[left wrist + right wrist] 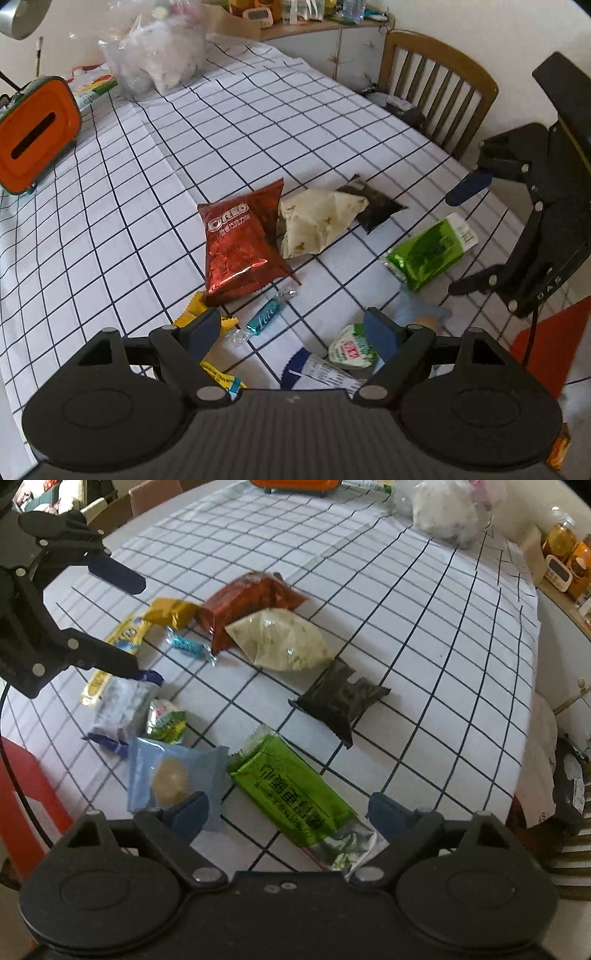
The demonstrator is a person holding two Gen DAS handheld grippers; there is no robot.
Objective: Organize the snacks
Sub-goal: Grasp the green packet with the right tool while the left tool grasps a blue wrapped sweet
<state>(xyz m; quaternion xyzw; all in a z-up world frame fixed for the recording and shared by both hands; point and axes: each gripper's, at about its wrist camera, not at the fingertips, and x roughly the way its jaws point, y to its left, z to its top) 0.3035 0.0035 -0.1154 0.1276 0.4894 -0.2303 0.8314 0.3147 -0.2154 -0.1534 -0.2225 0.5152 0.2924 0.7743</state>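
While the red Oreo bag [239, 245] lies flat near the middle of the checked worktop [110, 206], the other snacks sit around it — cream pouch [317, 221] touching its right edge, black packet [376, 208] beyond that, green packet [430, 253] further right, blue candy [264, 317] just below. Left gripper [291, 332] and right gripper [288, 812] hover with jaws open, holding nothing.

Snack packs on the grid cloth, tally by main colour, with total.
Red: 1, Oreo bag
Cream: 1, pouch
Black: 1, pouch
Green: 2, long pack, small round pack
Yellow/gold: 2
Blue/teal: 2, candy, pastry wrapper
White-blue: 1
Total: 10
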